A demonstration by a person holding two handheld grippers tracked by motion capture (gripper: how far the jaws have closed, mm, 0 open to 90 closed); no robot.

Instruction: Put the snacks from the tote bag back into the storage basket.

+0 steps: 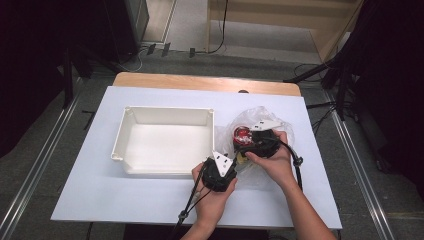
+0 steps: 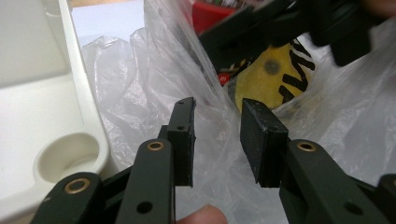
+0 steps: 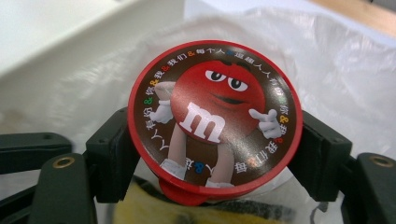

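High view: your white tray (image 1: pixel 131 150) sits beside the plastic bag (image 1: pixel 280 126). Your right gripper (image 3: pixel 212 140) clamps the red candy tub (image 3: pixel 212 116) inside; your left gripper (image 2: pixel 215 140) gapes around film, and snagged plastic could drag everything out.

A wooden table (image 1: pixel 205 82) is covered by a white sheet (image 1: pixel 100 185), with a strip of bare wood left showing along the far edge. An open white plastic tray (image 1: pixel 131 131) is set on the sheet, left of centre, its inside bare. Just beside the tray's right wall, a crumpled clear plastic bag (image 1: pixel 260 114) is laid on the sheet; red and yellow packages are seen inside it.
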